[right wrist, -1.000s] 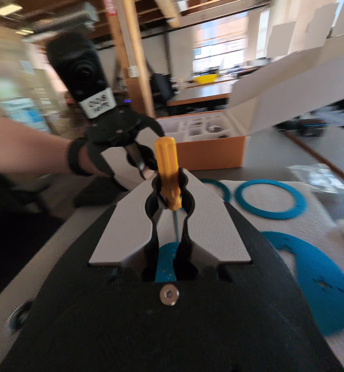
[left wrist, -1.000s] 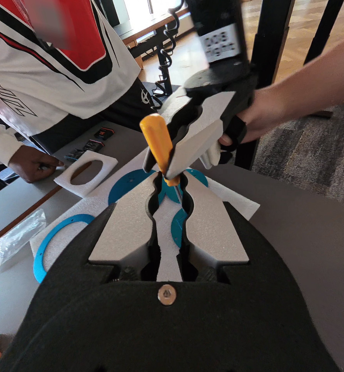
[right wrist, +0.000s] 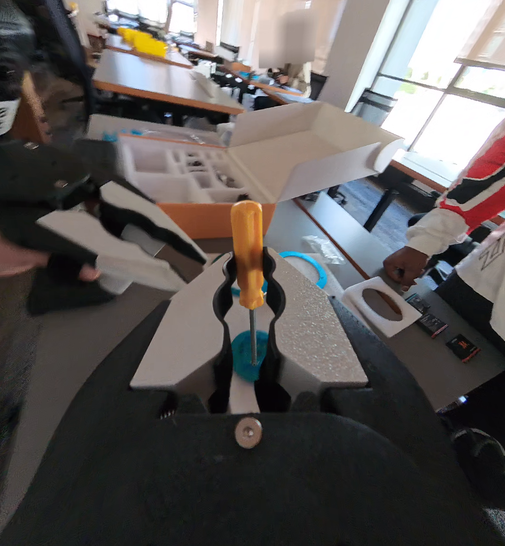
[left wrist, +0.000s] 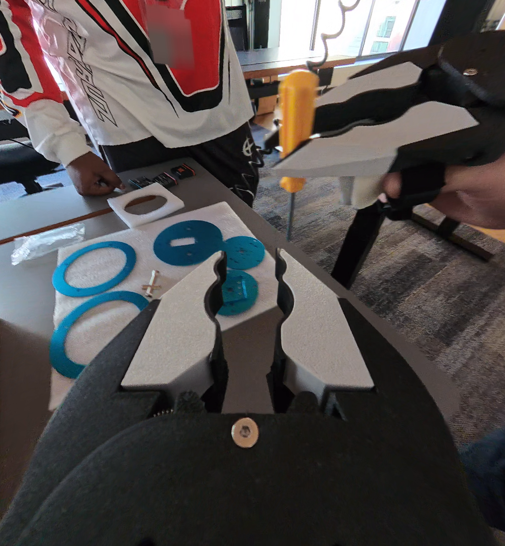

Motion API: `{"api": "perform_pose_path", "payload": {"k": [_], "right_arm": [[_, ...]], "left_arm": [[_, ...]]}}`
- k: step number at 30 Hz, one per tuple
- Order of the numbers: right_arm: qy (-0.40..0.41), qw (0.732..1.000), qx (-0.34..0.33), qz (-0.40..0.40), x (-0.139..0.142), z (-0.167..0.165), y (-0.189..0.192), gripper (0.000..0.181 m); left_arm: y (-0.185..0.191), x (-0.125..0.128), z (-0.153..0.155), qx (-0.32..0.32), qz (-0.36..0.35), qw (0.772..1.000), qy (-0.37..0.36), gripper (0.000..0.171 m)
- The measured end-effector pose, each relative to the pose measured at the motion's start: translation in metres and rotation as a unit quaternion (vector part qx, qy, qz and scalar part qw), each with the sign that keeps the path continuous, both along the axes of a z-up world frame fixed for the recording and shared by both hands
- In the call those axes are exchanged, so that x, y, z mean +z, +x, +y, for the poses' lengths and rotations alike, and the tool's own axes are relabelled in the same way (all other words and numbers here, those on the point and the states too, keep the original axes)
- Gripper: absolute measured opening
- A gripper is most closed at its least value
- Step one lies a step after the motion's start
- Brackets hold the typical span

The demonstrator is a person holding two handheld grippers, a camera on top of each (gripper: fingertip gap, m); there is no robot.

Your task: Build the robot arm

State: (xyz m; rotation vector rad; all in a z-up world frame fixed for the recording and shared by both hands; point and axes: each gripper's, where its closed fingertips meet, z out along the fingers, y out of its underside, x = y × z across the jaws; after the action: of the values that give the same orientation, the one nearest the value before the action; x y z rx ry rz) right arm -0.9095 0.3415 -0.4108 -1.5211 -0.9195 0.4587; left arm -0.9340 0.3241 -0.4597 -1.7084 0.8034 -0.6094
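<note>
We hold the right gripper (right wrist: 249, 276) with its jaws pinching the yellow plastic-handled screwdriver (right wrist: 247, 254) about the lower half of the handle; the tool stands upright, its thin steel shaft pointing down between the fingers, and in the right wrist view the tip lines up with a small round blue metal plate (right wrist: 247, 356) below it, though we cannot tell if it touches. In the left wrist view that screwdriver (left wrist: 295, 118) hangs in the air past the table's edge, above the grey carpet (left wrist: 408, 295). Our left gripper (left wrist: 249, 260) has its jaws spread apart and holds nothing; it hovers over the white foam sheet (left wrist: 204, 214) on the grey table (left wrist: 23, 206), nearest a small blue disc with a raised block (left wrist: 238, 292). On the sheet also lie two blue flat rings (left wrist: 93, 271), a larger blue disc with a slot (left wrist: 186, 243), another small blue drilled disc (left wrist: 245, 252) and a small silver cross-shaped wrench (left wrist: 151, 285). Beyond it sits a white foam square with an oval hole (left wrist: 146, 204), and a person's hand (left wrist: 96, 180) rests on the table just beside it. An open orange cardboard box with white foam compartments (right wrist: 216, 218) stands farther along the table.
</note>
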Motion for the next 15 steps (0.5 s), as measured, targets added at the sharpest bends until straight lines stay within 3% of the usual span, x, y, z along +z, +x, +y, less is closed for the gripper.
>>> {"api": "perform_pose_path", "payload": {"k": [4,9,12,15], "right_arm": [[-0.007,1.0,0.024,-0.018,0.024,-0.075,0.038,0.016],[-0.025,0.998,0.063,-0.003,0.081,-0.137,0.061,0.016],[-0.094,0.992,0.075,0.037,0.083,-0.152,0.063,0.016],[-0.132,0.984,0.053,0.108,0.072,-0.137,0.064,0.016]], "left_arm": [[0.0,0.013,-0.064,0.033,-0.041,0.998,-0.025,0.03],[-0.011,0.079,-0.145,0.09,-0.091,0.992,-0.024,0.028],[-0.01,0.1,-0.181,0.074,-0.059,0.995,-0.042,0.028],[-0.02,0.106,-0.19,0.087,-0.018,0.995,-0.04,0.029]]}}
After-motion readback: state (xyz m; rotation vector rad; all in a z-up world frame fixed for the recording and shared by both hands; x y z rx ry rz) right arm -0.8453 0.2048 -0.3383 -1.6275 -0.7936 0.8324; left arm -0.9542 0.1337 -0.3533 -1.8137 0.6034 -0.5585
